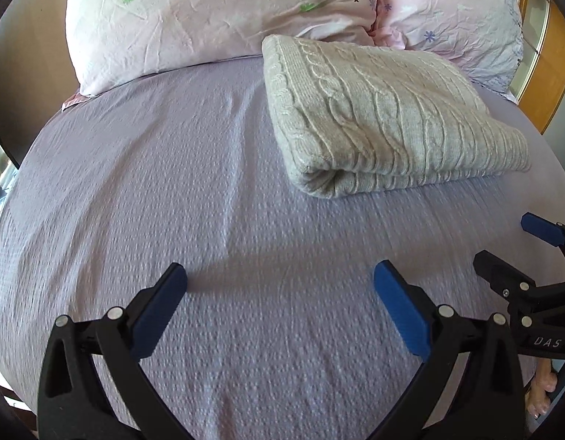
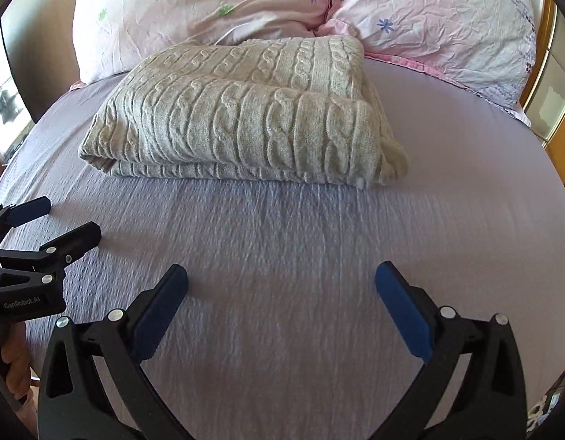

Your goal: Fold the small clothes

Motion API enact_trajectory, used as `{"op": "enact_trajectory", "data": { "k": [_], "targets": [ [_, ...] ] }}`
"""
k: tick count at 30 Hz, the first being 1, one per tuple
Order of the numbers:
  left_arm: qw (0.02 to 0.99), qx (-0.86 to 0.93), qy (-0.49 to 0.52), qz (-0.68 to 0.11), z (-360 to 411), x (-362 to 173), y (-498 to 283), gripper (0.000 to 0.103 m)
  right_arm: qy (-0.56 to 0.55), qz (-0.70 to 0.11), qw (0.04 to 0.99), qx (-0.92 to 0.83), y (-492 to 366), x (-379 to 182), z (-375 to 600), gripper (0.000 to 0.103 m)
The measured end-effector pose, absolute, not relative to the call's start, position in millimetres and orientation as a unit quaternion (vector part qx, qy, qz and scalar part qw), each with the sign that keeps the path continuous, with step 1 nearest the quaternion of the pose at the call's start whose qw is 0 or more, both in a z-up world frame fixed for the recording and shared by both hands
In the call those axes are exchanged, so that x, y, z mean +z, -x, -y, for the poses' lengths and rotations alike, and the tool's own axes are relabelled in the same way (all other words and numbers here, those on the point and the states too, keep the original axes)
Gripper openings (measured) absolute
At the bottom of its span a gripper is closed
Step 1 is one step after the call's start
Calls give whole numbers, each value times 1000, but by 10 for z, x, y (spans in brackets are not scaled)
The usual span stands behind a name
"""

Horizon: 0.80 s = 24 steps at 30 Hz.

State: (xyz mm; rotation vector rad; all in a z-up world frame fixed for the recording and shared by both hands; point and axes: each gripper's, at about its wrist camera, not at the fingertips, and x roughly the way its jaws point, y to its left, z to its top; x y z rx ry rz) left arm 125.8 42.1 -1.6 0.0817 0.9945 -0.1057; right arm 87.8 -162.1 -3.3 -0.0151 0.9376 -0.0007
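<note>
The folded gray sweater (image 2: 242,117) lies on the purple bed (image 2: 282,256), touching the pink pillows (image 2: 209,3), I think. The left gripper (image 1: 280,286) and right gripper (image 2: 281,286) have their fingers wide, holding nothing.

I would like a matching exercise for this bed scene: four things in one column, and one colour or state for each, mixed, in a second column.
Things:
1. sweater
2. bedsheet
3. pillows
4. left gripper

Colour or state:
a. pink with a flower and tree print
b. open, holding nothing
c. grey cable knit, folded
d. plain lilac

Pairs: 1-c, 2-d, 3-a, 4-b
</note>
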Motion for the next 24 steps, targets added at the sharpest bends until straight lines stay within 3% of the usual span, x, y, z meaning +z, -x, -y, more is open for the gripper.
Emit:
{"op": "enact_trajectory", "data": {
  "k": [24],
  "targets": [
    [877, -50, -39, -476, -419, -13, -1255, 101, 8, -450, 893, 2, -870, -34, 1636, 102]
  ]
}}
